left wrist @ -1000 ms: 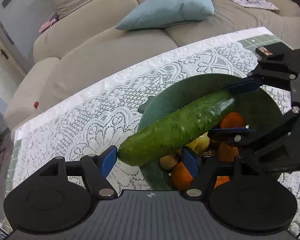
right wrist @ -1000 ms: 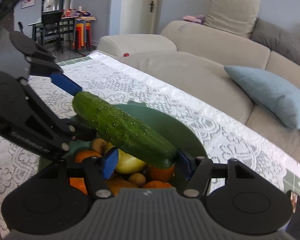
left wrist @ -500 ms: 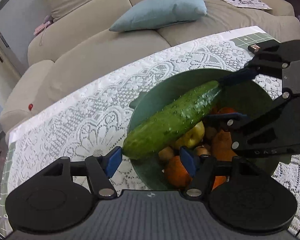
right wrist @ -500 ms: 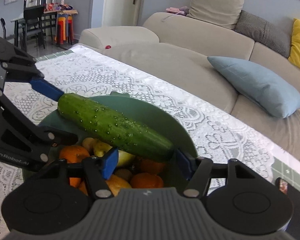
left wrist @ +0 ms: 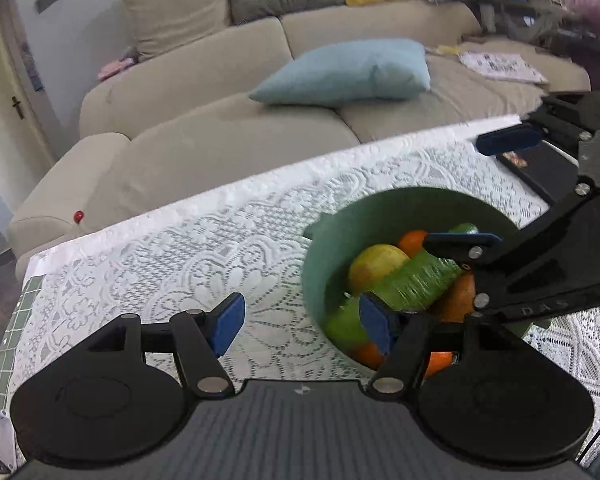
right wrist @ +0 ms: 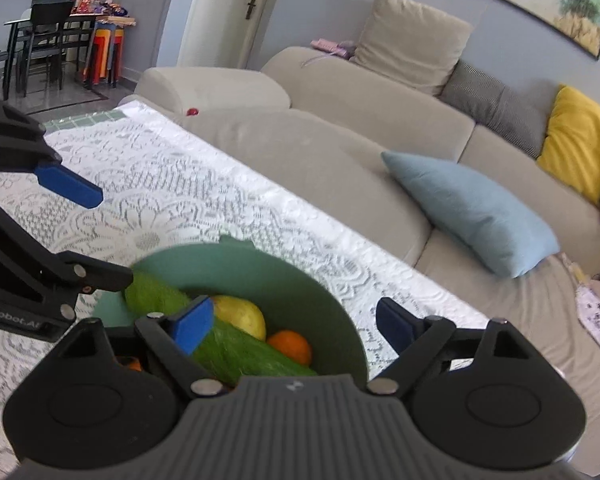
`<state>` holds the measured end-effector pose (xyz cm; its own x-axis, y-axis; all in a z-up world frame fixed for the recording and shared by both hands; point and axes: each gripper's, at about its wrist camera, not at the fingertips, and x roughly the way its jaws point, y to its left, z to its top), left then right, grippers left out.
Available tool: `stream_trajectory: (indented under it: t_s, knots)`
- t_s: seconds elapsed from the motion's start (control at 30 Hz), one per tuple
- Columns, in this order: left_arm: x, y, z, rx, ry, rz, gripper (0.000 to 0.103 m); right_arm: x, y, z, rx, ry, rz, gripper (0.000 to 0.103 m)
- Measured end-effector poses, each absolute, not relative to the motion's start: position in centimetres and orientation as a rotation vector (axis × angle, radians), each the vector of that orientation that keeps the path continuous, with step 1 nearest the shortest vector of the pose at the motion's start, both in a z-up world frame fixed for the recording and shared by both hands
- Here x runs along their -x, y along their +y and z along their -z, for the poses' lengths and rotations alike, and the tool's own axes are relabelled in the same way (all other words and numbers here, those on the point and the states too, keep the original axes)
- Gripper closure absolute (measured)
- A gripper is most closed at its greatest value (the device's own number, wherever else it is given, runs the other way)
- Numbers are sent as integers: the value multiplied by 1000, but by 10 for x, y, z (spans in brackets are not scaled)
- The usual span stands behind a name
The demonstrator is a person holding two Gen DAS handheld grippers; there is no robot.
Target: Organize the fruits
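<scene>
While the long green bumpy cucumber (left wrist: 416,282) lies blurred across the pile of fruit inside the round green bowl (left wrist: 384,204), neither of your tongs has hold of it. It rests on a yellow-green pear-like fruit (right wrist: 240,314) and several oranges (right wrist: 290,346), with one end near the bowl's left wall in the right wrist view.

Your left tongs (left wrist: 300,322) stand wide apart with nothing between the pads; the left blue pad hangs over bare lace, and the right pad sits over the bowl's near rim, in front of the cucumber. Your right tongs (right wrist: 290,322) have their jaws opening, with the gap over the bowl's right rim and nothing pressed by the pads; its left blue pad overlaps the cucumber in view, though you cannot tell whether it touches.

The bowl stands on the white lace-covered surface (left wrist: 188,256). To the bowl's left in the left wrist view there is broad open lace, running out to a green tiled edge. Beyond the bowl the lace ends at a straight far edge, just beside the beige sofa (right wrist: 340,120) carrying a light blue cushion (right wrist: 472,206). A dark flat object (left wrist: 536,168) lies near the surface's far right corner.
</scene>
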<state>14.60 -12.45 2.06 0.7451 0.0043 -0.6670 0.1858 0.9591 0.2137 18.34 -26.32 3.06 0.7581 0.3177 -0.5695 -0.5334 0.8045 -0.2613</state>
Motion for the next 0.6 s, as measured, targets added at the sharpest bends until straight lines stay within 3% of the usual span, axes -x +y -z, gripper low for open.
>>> stream_trajectory:
  t_s: [0.6]
  knots:
    - [-68,-43,-54,42,439,63,18,-80,-232,-75,197,357,-416,4]
